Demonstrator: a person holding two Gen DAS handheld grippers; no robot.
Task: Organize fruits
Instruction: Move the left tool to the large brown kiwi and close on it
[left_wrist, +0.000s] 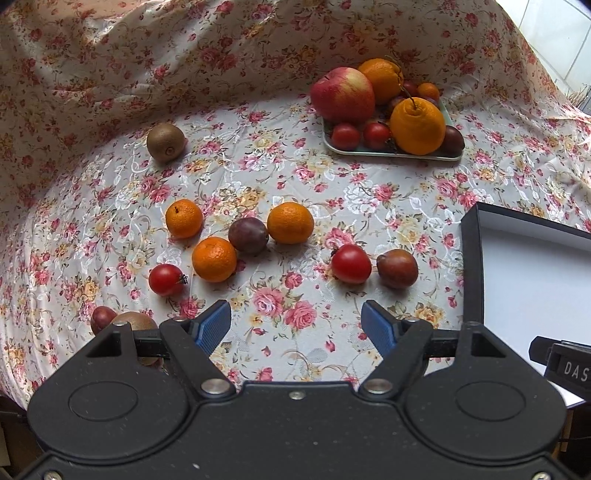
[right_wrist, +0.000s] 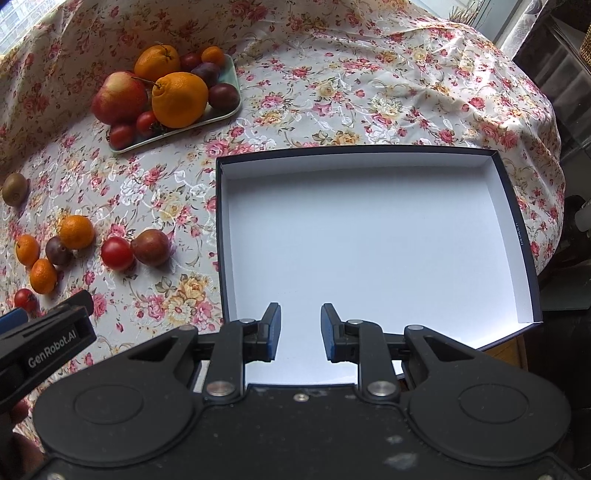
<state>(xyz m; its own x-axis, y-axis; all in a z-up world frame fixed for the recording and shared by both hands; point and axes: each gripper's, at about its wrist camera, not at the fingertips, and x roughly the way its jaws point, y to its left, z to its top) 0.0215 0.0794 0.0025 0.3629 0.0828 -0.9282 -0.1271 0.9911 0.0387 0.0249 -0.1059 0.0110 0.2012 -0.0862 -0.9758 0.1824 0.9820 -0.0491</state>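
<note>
Loose fruit lies on the floral cloth: three mandarins (left_wrist: 290, 222), a plum (left_wrist: 248, 235), two tomatoes (left_wrist: 350, 263), a brown plum (left_wrist: 397, 268) and a kiwi (left_wrist: 165, 142). My left gripper (left_wrist: 295, 325) is open and empty, hovering just short of the tomato and brown plum. An empty dark box with a white inside (right_wrist: 369, 236) sits at the right. My right gripper (right_wrist: 300, 330) is open and empty, over the box's near end. A green tray (left_wrist: 388, 152) at the back holds an apple (left_wrist: 341, 94), oranges, tomatoes and plums.
A second kiwi and a small plum (left_wrist: 103, 317) lie half hidden behind my left gripper's left arm. The cloth rises in folds behind the fruit. The table edge drops off to the right of the box (right_wrist: 554, 206).
</note>
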